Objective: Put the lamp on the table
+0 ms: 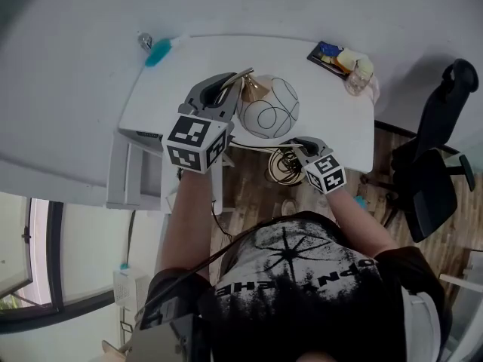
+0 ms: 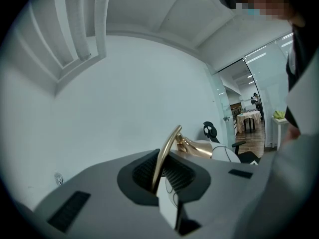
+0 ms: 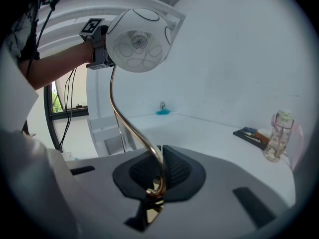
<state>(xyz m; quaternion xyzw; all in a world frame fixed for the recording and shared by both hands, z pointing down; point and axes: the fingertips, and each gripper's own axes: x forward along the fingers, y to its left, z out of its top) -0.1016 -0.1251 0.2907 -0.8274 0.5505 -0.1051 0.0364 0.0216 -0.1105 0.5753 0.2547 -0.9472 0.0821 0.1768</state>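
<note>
I've got the lamp (image 1: pixel 268 108) up in the air between both grippers, and I judge this to be the carry: lifted and over the counter (image 1: pixel 204 59), but not set down.

The left gripper (image 2: pixel 160 176) has its fingers pinched nearly together on the thin gold stem (image 3: pixel 122 118), high up, just below the brass neck (image 2: pixel 197 147) of the white globe shade (image 3: pixel 138 40). The right gripper (image 3: pixel 158 176) has its fingers clamped all but shut on the bottom of that stem, where it curves into a gold foot piece. From the head view, the globe sits over the near middle of the counter. The lower end, with what looks like a coil of gold wire (image 1: pixel 285 166), seems to be at or just off the near edge, above the wooden floor. I can't see any part of the lamp touching the counter.

Next, I think both hands need to go further in over the white top together, so the curved stem doesn't twist between the two grips. Then the right hand goes down until the foot rests flat, with the left steadying the heavy globe end. I'd let go low first and high last.

The middle of the counter is bare. The bottle (image 3: pixel 277 136) and tray (image 1: pixel 332 55) at the far right corner and the teal brush (image 1: pixel 158 51) at the far left are well apart from the lamp.
</note>
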